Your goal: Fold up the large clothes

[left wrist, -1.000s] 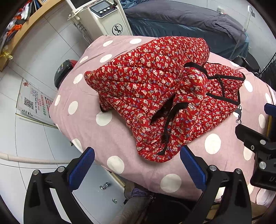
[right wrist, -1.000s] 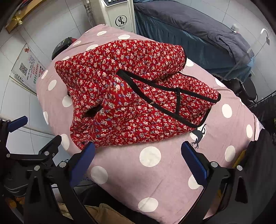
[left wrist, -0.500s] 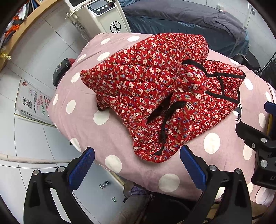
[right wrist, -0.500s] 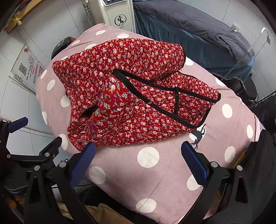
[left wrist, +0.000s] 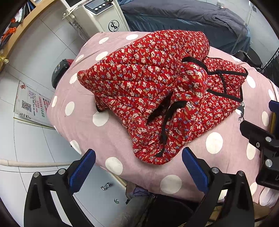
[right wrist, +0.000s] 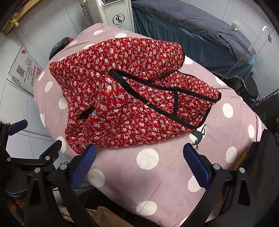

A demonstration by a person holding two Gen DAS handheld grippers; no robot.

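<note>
A red quilted floral jacket [left wrist: 157,90] with black trim lies bunched on a pink polka-dot table cover [left wrist: 90,111]. From the right wrist the jacket [right wrist: 132,104] shows its black-edged front crossing the middle. My left gripper [left wrist: 138,165] hangs open just short of the jacket's near hem, nothing between its blue pads. My right gripper [right wrist: 139,163] is open too, above bare pink cover [right wrist: 157,183] in front of the jacket, its left pad [right wrist: 83,164] close to the jacket's near corner. The left gripper's black frame [right wrist: 26,157] shows at the left edge of the right wrist view.
A white machine [left wrist: 104,19] stands behind the table, beside a bed with a dark grey cover [left wrist: 191,15]. A printed sheet [left wrist: 33,106] lies on the tiled floor at the left. A black and red device [left wrist: 60,69] sits by the table's left edge.
Both grippers have drifted slightly nearer the jacket, which now sits a little lower in both views. They stay open and the jacket lies as before.
</note>
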